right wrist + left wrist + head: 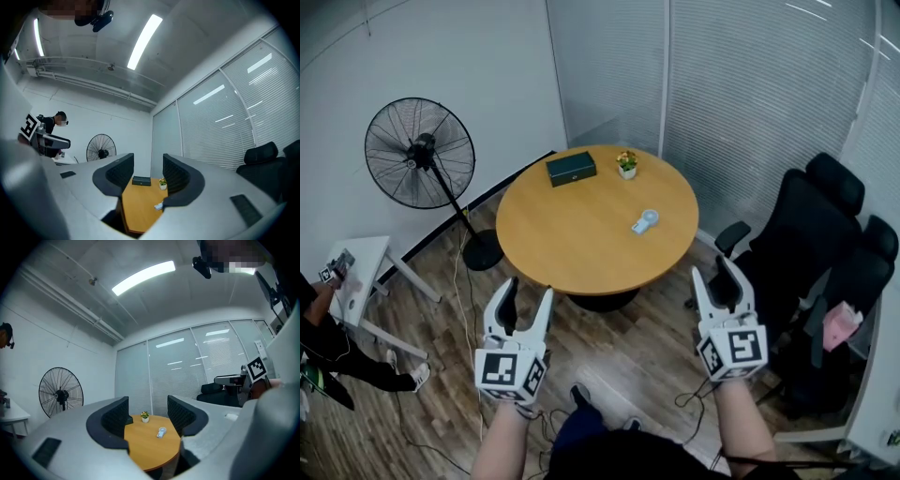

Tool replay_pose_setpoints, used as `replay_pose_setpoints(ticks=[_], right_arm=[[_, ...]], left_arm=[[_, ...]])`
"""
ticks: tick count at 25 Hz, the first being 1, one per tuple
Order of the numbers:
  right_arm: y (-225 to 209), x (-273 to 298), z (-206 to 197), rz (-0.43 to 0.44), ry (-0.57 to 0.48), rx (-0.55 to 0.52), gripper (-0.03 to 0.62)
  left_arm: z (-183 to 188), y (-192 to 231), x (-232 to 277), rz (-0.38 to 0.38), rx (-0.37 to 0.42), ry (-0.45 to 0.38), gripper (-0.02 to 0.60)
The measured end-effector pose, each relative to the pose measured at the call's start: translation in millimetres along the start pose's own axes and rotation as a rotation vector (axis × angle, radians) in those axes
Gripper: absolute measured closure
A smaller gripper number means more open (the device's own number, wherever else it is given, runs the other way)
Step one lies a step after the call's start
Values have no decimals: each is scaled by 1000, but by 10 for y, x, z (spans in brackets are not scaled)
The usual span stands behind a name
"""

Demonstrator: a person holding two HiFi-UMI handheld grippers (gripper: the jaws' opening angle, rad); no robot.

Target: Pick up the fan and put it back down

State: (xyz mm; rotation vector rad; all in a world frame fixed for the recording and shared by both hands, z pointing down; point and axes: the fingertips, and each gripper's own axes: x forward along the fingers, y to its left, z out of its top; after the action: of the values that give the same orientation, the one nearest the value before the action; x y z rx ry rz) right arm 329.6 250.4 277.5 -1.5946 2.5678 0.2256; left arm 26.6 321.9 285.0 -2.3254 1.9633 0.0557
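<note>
A small pale-blue handheld fan (644,221) lies flat on the round wooden table (572,244), right of its middle. Both grippers hover in front of the table's near edge, well short of the fan. My left gripper (529,289) is open and holds nothing; in its own view the small fan (161,432) shows far off between the jaws. My right gripper (712,267) is open and holds nothing too, and the small fan (158,206) peeks out beside its right jaw. A tall black pedestal fan (420,153) stands on the floor left of the table.
A dark green box (571,168) and a small potted plant (626,165) sit at the table's far side. Black office chairs (811,244) crowd the right. A white side table (356,272) and a person (328,347) are at the left. Cables lie on the floor.
</note>
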Motion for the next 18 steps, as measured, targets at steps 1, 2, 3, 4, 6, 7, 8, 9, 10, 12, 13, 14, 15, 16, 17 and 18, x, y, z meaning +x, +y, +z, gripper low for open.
replay_pose_setpoints(ticks=[1, 2, 3, 4, 6, 7, 8, 9, 10, 12, 13, 14, 15, 16, 17, 18], right_arm=[[11, 46, -19, -1, 1, 0, 395], [15, 93, -43, -6, 5, -1, 396], [9, 142, -69, -13, 11, -2, 398], [-1, 191, -95, -21, 19, -2, 399], [-10, 302, -133, -36, 31, -1, 401], [-6, 365, -144, -43, 35, -4, 401], [0, 435, -155, -49, 37, -7, 402], [8, 513, -172, -55, 41, -9, 402], [19, 597, -202, -58, 47, -7, 404], [54, 777, -292, -63, 66, 10, 405], [77, 868, -342, -66, 75, 22, 405], [102, 961, -388, -71, 84, 29, 404], [128, 1056, -425, -77, 90, 31, 404], [151, 1154, -458, -85, 96, 28, 404], [173, 1254, -490, -91, 103, 25, 404], [196, 1353, -524, -95, 111, 25, 404]], left_arm=[[-37, 49, 33, 0, -4, 5, 331], [-76, 99, 77, -1, -9, 10, 331], [-111, 145, 130, -3, -14, 13, 331], [-140, 189, 189, -7, -17, 16, 331], [-182, 286, 320, -17, -25, 20, 331], [-198, 344, 392, -21, -30, 21, 331], [-211, 407, 469, -26, -34, 21, 331], [-224, 472, 551, -31, -38, 21, 331], [-241, 538, 636, -36, -43, 22, 331], [-296, 673, 816, -48, -53, 25, 331], [-334, 744, 907, -56, -57, 27, 331], [-376, 820, 995, -64, -62, 29, 331], [-418, 899, 1082, -71, -68, 32, 331], [-458, 979, 1166, -77, -75, 35, 331], [-496, 1057, 1250, -83, -84, 37, 331], [-534, 1134, 1332, -90, -93, 39, 331]])
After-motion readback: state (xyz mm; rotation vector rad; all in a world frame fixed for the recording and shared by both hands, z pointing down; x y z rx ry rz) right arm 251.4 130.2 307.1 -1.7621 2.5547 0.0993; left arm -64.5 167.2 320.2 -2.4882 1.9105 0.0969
